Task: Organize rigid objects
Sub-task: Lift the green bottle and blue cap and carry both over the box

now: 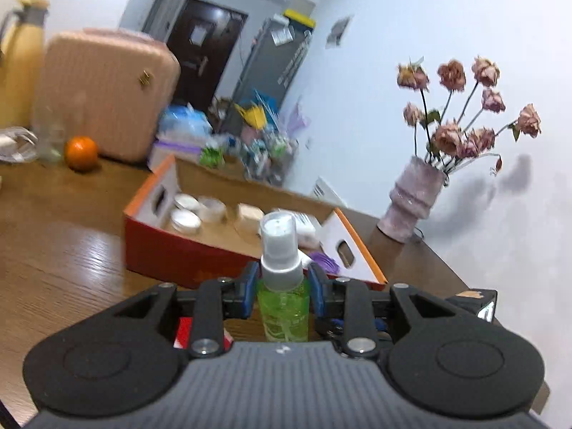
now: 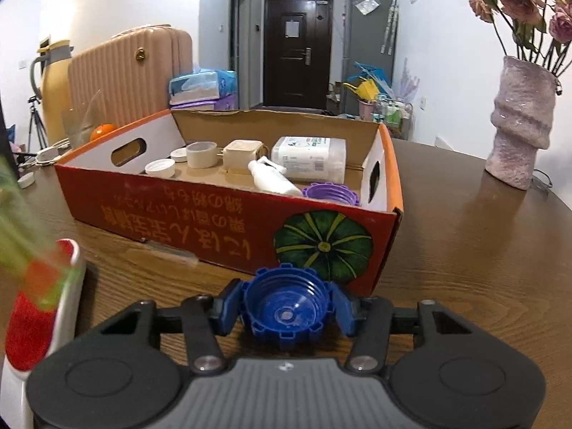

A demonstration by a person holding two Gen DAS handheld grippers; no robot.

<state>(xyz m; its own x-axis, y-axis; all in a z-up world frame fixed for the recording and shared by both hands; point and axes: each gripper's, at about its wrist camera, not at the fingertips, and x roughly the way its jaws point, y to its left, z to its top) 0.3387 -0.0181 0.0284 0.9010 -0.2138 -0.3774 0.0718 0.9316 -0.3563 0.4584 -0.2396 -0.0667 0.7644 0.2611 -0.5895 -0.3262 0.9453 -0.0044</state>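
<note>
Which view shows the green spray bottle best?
Left wrist. The green spray bottle stands upright and centered there, clamped in the left tongs, cap and body sharp. The right wrist view catches only a blurred green streak at its left edge.

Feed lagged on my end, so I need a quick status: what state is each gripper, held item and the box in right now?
Left gripper: shut on the green spray bottle, held upright, cap on.
Right gripper: fingers either side of the blue cap; contact unclear.
Blue cap: open side up, on the table.
Cardboard box: open, partly filled.
Purple cap: in the box, open side up.
White bottle: lying down in the box.
</note>
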